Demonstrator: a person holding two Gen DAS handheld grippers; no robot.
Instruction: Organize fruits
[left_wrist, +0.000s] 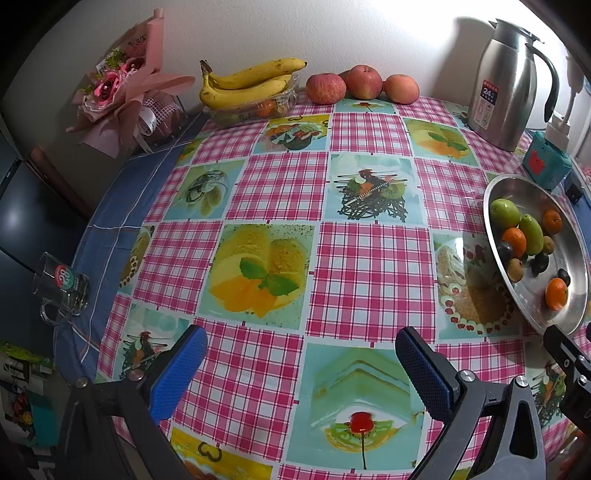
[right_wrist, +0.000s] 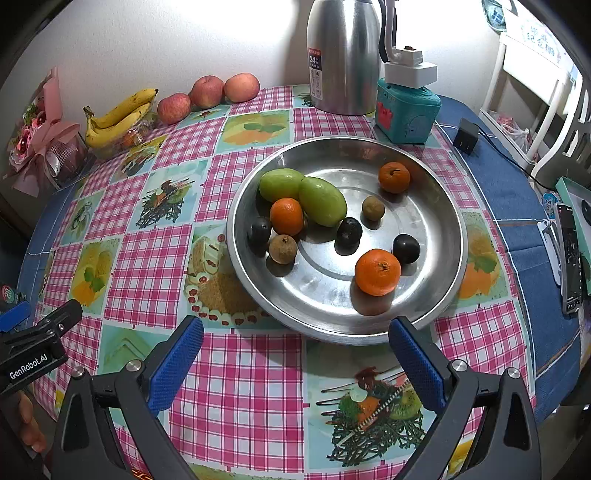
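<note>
- Right hand-held gripper (right_wrist: 295, 363): blue pads spread wide, nothing between them, poised low over the checked surface (right_wrist: 236, 387) just short of the near rim of the steel bowl (right_wrist: 439, 302).
- Left hand-held gripper (left_wrist: 301, 373): also spread apart and empty, over bare cloth well to the left of the bowl.
- Inside the bowl, nearest first: a big orange (right_wrist: 377, 272), then a dark plum (right_wrist: 406, 248) just behind it, touching or nearly so.
- Mid-bowl: another dark plum (right_wrist: 349, 232), a small brown fruit (right_wrist: 283, 249), a third plum (right_wrist: 259, 229) by the left wall, an orange (right_wrist: 286, 216) leaning on two green fruits (right_wrist: 322, 201) that touch each other.
- Farther in: a second small brown fruit (right_wrist: 373, 208) alone, and a small orange (right_wrist: 394, 177) near the back wall.
- At the far edge by the wall: three apples (right_wrist: 207, 91) in a row and a bunch of bananas (right_wrist: 118, 118) lying on a clear tray.
- Mixed kinds in the bowl fit either a sort still under way or a gathering nearly complete; not settled by this view.
- For any pick from the bowl: best to come over the rim from above, pads either side of one fruit, squeeze gently since round fruit rolls on slick steel.
- Loose singles offer cleaner grasps than the crowded left cluster.
</note>
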